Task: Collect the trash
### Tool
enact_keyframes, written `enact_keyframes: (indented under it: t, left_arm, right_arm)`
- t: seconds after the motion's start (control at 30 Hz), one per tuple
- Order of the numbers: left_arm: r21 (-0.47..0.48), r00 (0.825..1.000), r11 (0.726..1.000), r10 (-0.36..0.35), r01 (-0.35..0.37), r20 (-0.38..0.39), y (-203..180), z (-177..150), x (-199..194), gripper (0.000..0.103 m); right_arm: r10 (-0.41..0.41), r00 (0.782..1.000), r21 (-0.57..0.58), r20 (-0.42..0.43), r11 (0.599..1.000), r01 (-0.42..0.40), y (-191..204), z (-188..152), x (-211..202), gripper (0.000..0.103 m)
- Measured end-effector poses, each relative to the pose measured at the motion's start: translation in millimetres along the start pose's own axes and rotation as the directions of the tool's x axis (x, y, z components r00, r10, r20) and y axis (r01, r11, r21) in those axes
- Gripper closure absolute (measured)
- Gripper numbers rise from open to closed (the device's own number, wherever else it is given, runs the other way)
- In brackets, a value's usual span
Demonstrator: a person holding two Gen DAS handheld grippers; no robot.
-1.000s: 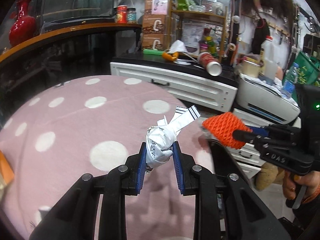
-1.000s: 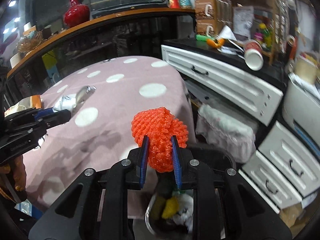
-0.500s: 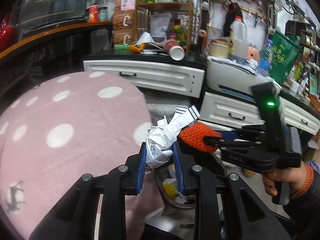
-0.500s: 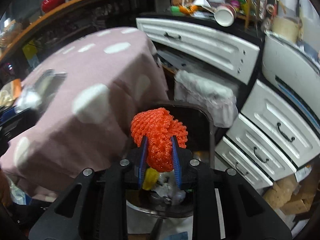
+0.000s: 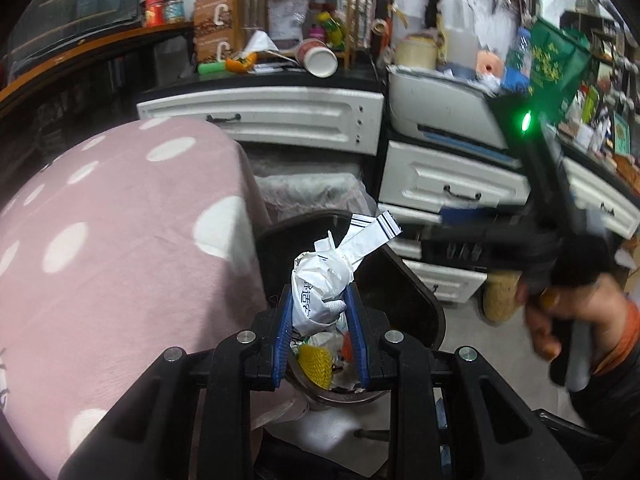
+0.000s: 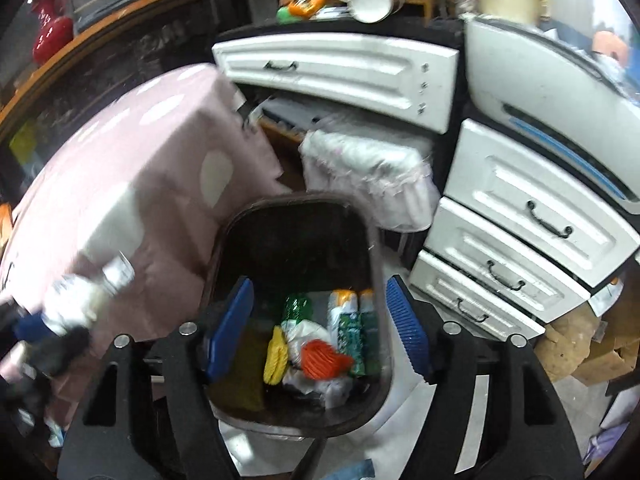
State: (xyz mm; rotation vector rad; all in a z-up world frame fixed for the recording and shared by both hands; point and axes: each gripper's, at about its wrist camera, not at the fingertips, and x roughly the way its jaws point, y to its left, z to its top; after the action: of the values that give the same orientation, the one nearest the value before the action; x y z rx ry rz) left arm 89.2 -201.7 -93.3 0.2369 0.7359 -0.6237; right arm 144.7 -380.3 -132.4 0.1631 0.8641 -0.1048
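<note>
Below, one orange net (image 6: 320,360) lies binned while one wrapper (image 5: 320,296) stays clamped.

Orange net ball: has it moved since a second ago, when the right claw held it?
Yes. The orange net ball has dropped out of the opening right claw and now lies among the trash inside the bin.
</note>
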Motion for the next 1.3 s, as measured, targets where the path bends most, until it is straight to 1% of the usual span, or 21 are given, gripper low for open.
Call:
enact_keyframes:
  t: [0.13,0.33,0.6,0.7,0.77,0.83,0.9,0.93,1.03,1.1,1.13,1.27,1.3]
  left_arm:
    - [0.034,0.999,0.999,-0.012,0.014,-0.050,-13.1,-1.2,23.9,0.077]
    - [0.074,0.993,0.997,-0.019,0.027,-0.117,-26.9,-4.5,56.8,0.077]
    - [0.108,0.983,0.993,-0.021,0.041,-0.181,-38.8,-7.3,85.0,0.076]
    - [0.115,0.980,0.992,-0.024,0.047,-0.198,-42.4,-8.6,92.5,0.073]
    - [0.121,0.978,0.991,-0.024,0.051,-0.209,-43.5,-8.0,96.9,0.065]
    - [0.125,0.978,0.991,-0.018,0.045,-0.208,-44.5,-8.4,97.7,0.040]
    - [0.118,0.980,0.992,-0.030,0.054,-0.196,-44.6,-8.2,95.8,0.029]
    - [0.118,0.980,0.991,-0.033,0.057,-0.195,-44.7,-8.1,94.8,0.025]
    - [0.125,0.983,0.990,-0.035,0.058,-0.180,-45.9,-7.5,89.7,0.019]
    - [0.129,0.986,0.990,-0.043,0.065,-0.163,-47.0,-6.8,84.4,0.016]
    - [0.132,0.987,0.989,-0.045,0.065,-0.154,-47.9,-6.7,81.2,0.014]
    - [0.151,0.992,0.986,-0.058,0.075,-0.115,-52.7,-5.0,65.6,0.012]
    - [0.156,0.993,0.985,-0.060,0.076,-0.105,-53.9,-4.4,60.8,0.010]
  right_arm:
    - [-0.019,0.999,0.025,0.037,1.000,0.018,-10.1,7.5,-12.6,0.031]
    - [-0.029,0.998,0.055,0.051,0.998,0.026,-19.4,11.1,-19.8,0.030]
    - [-0.041,0.997,0.075,0.060,0.997,0.036,-26.0,11.3,-22.7,0.030]
    - [-0.050,0.997,0.086,0.063,0.995,0.044,-29.8,11.8,-23.9,0.029]
    - [-0.049,0.997,0.096,0.062,0.994,0.043,-31.9,11.9,-24.2,0.028]
    - [-0.052,0.997,0.100,0.063,0.994,0.046,-32.5,11.6,-24.9,0.027]
    - [-0.052,0.996,0.103,0.066,0.994,0.045,-33.1,11.4,-25.5,0.025]
    - [-0.052,0.996,0.103,0.067,0.994,0.045,-33.2,11.6,-25.7,0.025]
    - [-0.060,0.996,0.105,0.068,0.993,0.053,-33.6,12.1,-25.8,0.023]
    - [-0.070,0.995,0.106,0.073,0.992,0.062,-34.4,12.3,-26.5,0.018]
    - [-0.075,0.994,0.108,0.076,0.992,0.066,-35.2,12.5,-27.0,0.017]
    - [-0.085,0.993,0.121,0.082,0.990,0.075,-38.8,13.5,-29.9,0.017]
    - [-0.090,0.992,0.125,0.086,0.989,0.079,-39.6,14.1,-31.4,0.017]
